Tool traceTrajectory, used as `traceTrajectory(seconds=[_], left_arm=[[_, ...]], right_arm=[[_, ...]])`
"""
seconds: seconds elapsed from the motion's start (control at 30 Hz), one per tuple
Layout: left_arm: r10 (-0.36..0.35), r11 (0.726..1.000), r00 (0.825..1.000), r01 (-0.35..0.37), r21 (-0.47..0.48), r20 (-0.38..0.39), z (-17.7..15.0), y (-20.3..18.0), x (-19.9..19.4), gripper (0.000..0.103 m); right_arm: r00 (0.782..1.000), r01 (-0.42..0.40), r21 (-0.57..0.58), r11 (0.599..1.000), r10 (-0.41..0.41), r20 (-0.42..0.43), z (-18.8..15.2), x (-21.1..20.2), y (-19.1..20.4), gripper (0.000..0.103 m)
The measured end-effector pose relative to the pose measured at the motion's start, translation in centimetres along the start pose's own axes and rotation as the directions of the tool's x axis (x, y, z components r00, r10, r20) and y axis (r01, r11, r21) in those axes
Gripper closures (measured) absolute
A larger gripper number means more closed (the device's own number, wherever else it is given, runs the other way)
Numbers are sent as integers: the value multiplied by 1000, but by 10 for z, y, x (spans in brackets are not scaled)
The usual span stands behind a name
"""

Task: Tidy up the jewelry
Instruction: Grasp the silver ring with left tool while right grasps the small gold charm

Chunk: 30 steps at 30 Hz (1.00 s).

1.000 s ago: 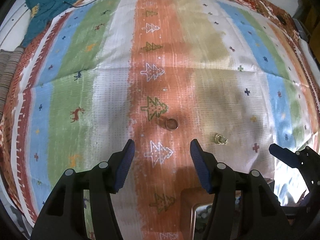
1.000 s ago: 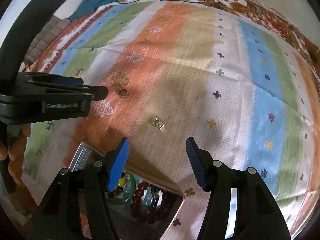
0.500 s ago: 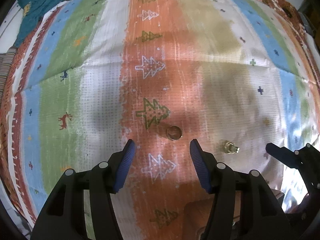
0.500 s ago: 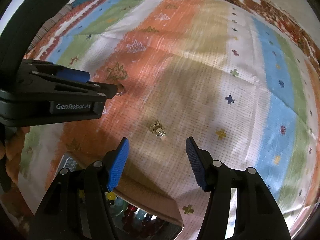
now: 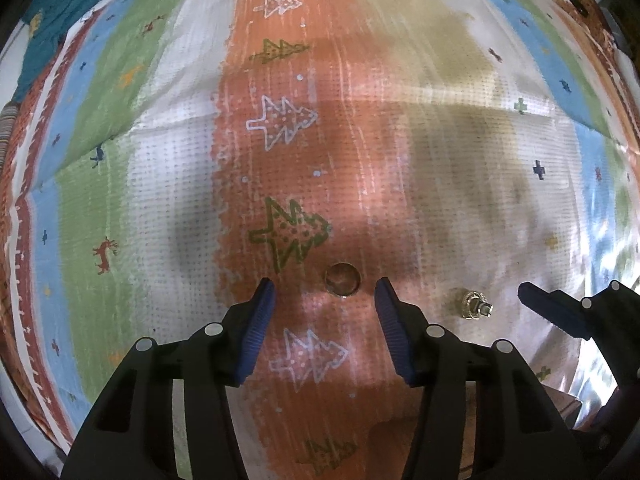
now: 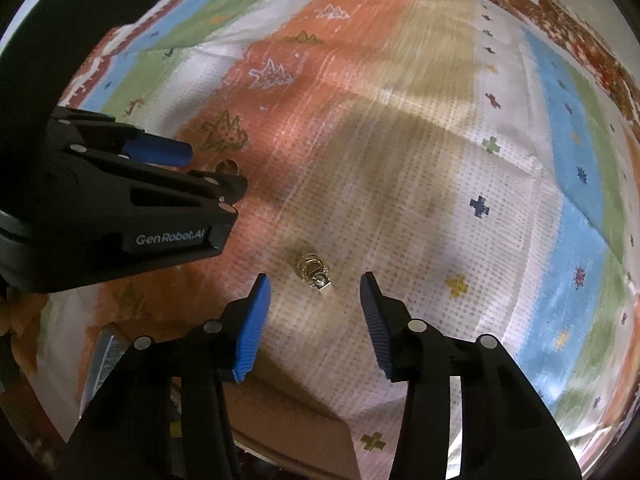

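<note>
The left gripper point(image 5: 324, 290) is shown with jaws apart, just closing, a plain ring point(image 5: 341, 279) between its tips at twelve o'clock, untouched. The right gripper point(image 6: 315, 286) is likewise parted and closing over an ornate ring point(image 6: 313, 270) on the striped cloth point(image 6: 420, 160).

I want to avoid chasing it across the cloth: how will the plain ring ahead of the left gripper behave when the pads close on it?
The plain ring looks like a smooth, rigid metal band, so it may slip between the left gripper pads. It is small and probably light, easily nudged. Lying flat on the striped cloth, it should not roll unless tipped on edge.
</note>
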<state>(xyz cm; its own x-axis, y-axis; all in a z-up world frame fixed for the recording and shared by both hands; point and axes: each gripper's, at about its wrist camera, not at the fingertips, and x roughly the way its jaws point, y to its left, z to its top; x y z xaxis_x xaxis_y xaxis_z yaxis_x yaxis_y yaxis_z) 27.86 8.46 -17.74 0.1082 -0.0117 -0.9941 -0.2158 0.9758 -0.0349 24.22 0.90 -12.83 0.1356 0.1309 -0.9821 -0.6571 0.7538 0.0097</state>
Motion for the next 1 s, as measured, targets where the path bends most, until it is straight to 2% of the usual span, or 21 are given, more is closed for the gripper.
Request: traceTrajectory(seconds=[0.2, 0.37, 0.47, 0.53, 0.73, 0.9, 1.0], left_arm=[[21, 1000, 1000, -21, 2, -11, 1, -1, 6, 57], [45, 999, 999, -45, 10, -9, 8, -5, 10, 75], [51, 998, 999, -51, 21, -5, 8, -6, 10, 85], [58, 998, 998, -58, 31, 0, 10, -14, 8, 85], [53, 998, 998, -53, 35, 14, 10, -25, 5, 85], [42, 999, 999, -42, 26, 28, 4, -20, -4, 85], [32, 999, 999, -34, 28, 42, 1, -23, -10, 85]], right_arm=[[1000, 6, 0, 1000, -6, -25, 5, 11, 0, 65], [999, 19, -3, 1000, -19, -47, 10, 22, 2, 71], [999, 23, -8, 1000, -24, -46, 11, 25, 7, 78], [999, 25, -15, 1000, -26, -45, 12, 27, 10, 85], [999, 30, -26, 999, -31, -32, 16, 30, 16, 87], [1000, -23, 51, 998, 23, -1, 16, 25, 5, 87], [1000, 2, 56, 998, -3, 11, 15, 21, 0, 87]])
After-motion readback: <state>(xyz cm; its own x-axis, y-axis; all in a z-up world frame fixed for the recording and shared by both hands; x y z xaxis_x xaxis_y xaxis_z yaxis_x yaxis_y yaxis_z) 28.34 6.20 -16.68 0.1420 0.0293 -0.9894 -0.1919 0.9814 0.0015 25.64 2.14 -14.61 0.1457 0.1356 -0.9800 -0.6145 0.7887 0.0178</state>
